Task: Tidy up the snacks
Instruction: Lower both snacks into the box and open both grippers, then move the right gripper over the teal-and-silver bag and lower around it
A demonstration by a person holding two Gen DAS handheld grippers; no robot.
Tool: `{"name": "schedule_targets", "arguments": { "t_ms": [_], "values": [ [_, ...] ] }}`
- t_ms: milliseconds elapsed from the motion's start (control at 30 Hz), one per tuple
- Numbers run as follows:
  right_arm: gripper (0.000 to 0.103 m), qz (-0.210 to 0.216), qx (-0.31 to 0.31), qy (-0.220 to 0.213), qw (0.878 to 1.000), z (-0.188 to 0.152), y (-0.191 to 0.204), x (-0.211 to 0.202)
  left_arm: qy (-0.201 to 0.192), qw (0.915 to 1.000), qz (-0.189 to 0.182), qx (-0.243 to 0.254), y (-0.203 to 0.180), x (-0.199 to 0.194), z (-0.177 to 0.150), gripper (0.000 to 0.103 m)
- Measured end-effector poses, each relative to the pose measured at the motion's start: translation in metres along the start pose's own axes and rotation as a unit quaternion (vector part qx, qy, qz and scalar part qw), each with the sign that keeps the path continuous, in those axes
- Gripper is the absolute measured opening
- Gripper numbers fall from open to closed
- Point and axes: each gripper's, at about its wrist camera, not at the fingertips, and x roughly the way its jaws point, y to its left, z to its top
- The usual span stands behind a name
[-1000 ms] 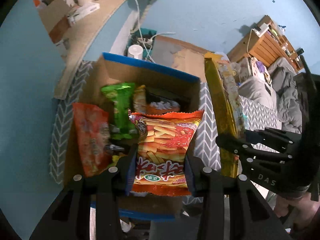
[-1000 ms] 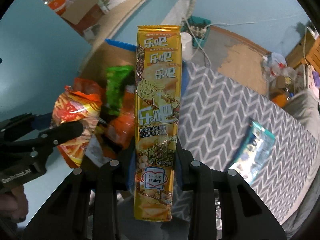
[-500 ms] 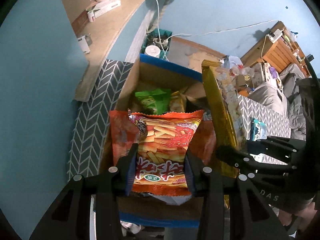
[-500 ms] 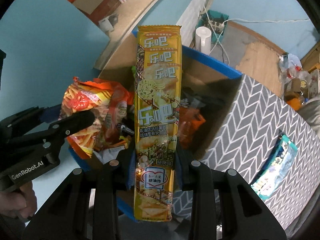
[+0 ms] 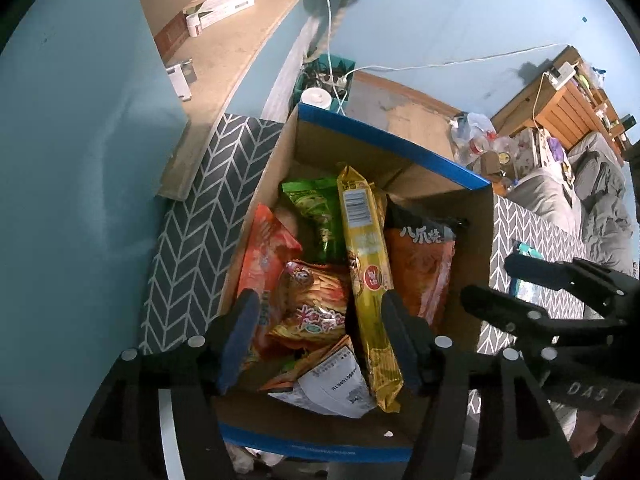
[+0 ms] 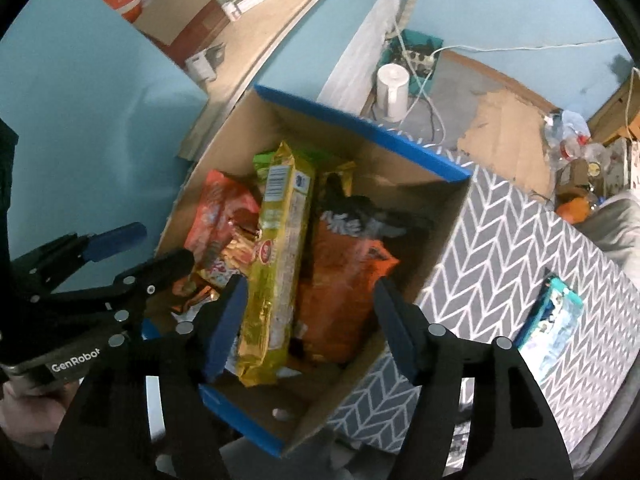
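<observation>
Lying loose in the cardboard box [image 5: 460,176] now are the long yellow packet [image 5: 366,264] and red fries bag [image 5: 316,308], both just dropped as the left gripper [image 5: 316,340] and right gripper [image 6: 306,326] are opening, jaws apart and empty. One teal packet [image 6: 554,326] is waiting on the patterned table [image 6: 500,240].

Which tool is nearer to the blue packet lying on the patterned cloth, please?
Right. The right tool hangs over the box's side nearest the blue packet; the left tool is over the box's far side.
</observation>
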Motion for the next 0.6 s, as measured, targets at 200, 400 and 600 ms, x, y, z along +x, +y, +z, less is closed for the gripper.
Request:
{"name": "schedule_targets", "arguments": {
  "t_ms": [200,400,600],
  "values": [
    [0.072,-0.017,0.016,-0.005,1.0,-0.005,-0.018,-0.01,0.001,1.0,-0.007,0.0,-0.008,-0.005,0.0,0.068],
    [0.077,-0.032,0.028,-0.009,0.999,-0.013,-0.044,-0.021,-0.002,0.9999,-0.013,0.004,-0.025,-0.009,0.0,0.071],
    [0.078,-0.051,0.065,-0.012,0.997,-0.022,-0.085,-0.032,0.006,0.9996,-0.024,0.013,-0.053,-0.007,0.0,0.071]
  ]
}}
